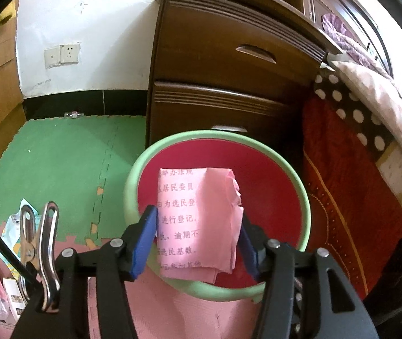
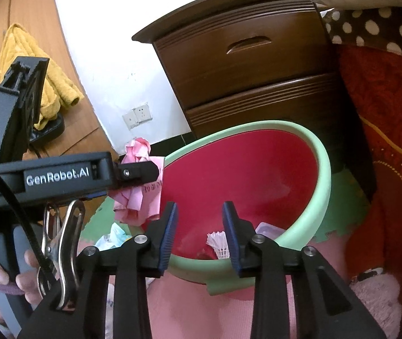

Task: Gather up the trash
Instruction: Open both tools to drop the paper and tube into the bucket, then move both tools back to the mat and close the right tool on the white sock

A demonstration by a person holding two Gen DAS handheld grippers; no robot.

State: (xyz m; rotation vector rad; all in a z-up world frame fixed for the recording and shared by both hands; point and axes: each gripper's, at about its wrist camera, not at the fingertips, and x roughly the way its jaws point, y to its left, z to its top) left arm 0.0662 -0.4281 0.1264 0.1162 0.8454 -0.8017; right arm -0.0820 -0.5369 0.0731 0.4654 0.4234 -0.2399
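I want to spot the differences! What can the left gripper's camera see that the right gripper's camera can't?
Only the left view: printed writing on the pink paper between the left gripper fingers, and small packets on the floor. Only the right view: a shuttlecock inside the bin, a yellow towel. Both: the bin, dresser, wall sockets.

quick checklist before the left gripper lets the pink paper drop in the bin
1. Pink paper above the bin's opening: ok in the left wrist view; in the right wrist view it hangs near the rim's edge.
2. Left gripper grip on the paper: cannot tell whether the pads press it; it sits between the jaws.
3. Right gripper clear of the drop: ok, open and empty at the near rim.
4. Bin has room: ok, only a shuttlecock and a clear plastic piece show inside.
5. More trash left: ok to go on, wrappers lie on the floor mat.
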